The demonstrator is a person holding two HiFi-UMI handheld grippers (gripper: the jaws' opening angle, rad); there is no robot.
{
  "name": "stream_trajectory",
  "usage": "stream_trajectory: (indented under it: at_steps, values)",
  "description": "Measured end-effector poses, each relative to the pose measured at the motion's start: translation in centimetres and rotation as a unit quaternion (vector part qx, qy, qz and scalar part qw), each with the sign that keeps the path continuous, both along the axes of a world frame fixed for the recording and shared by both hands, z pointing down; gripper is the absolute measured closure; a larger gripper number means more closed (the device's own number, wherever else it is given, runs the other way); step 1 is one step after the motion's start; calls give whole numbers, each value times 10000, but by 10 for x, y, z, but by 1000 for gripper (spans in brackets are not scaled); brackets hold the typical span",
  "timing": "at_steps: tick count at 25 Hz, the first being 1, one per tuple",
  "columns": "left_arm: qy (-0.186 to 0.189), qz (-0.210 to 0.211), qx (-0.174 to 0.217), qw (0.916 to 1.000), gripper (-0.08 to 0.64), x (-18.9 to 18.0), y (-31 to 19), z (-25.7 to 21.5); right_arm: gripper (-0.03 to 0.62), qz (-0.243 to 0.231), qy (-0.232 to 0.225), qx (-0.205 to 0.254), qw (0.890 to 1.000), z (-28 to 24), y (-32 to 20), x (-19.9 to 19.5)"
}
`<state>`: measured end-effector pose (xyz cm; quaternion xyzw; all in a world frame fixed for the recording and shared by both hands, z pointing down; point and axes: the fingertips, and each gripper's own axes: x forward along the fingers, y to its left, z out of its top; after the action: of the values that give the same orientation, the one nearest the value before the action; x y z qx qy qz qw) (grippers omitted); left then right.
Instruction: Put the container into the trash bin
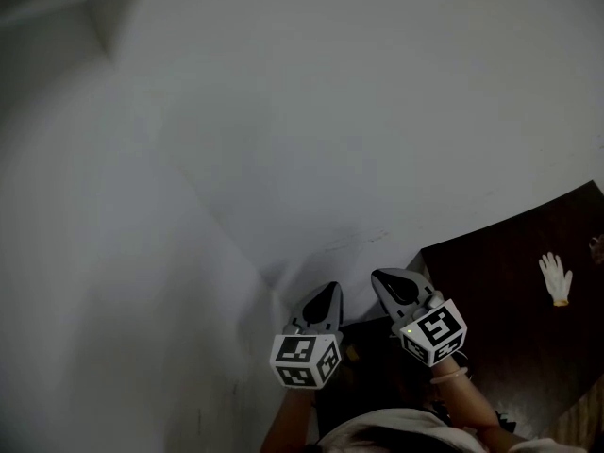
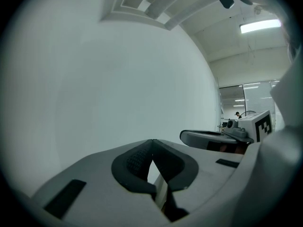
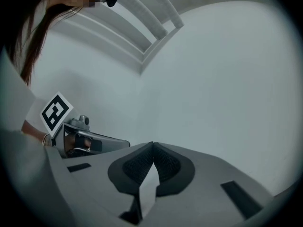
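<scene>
So, most of what's in view is a plain white wall [image 1: 330, 111] that turns a corner, and it fills the background of both gripper views too. Next biggest is the dark brown wooden table [image 1: 510, 300] poking in at the lower right of the head view.

Low in the middle, the person holds the 2 tools up side by side, close but apart, tips aimed at the wall. There's the grey left gripper [image 1: 329, 291] with its black-and-white marker cube [image 1: 304, 360], and the grey right gripper [image 1: 385, 277] with its own marker cube [image 1: 434, 331] nearer the table.

The left gripper view shows its dark ribbed pads [image 2: 135, 161] pinched together at the tips, nothing caught between them, just wall behind. Same deal in the right gripper view: pads [image 3: 138, 164] meeting at the tips, clenched on nothing. The container doesn't show in any of the 3 views, so can't say where it sits.

Smaller stuff:
- a long ceiling strip light [image 2: 259, 26] glowing at the top right of the left gripper view
- a small white glove-shaped thing [image 1: 556, 277] lying on the table, well apart from the grippers
- a thin pinkish band [image 1: 451, 376] round the right wrist
</scene>
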<state>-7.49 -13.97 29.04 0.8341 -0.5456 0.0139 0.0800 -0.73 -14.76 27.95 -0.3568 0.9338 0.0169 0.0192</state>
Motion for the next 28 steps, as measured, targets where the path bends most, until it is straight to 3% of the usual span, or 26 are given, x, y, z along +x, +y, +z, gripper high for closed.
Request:
stream_trajectory:
  at_steps: [28]
  values:
    - [104,-26,168,9998,541,-3,20,-12,586,177,285,116,9994,-7,23,5]
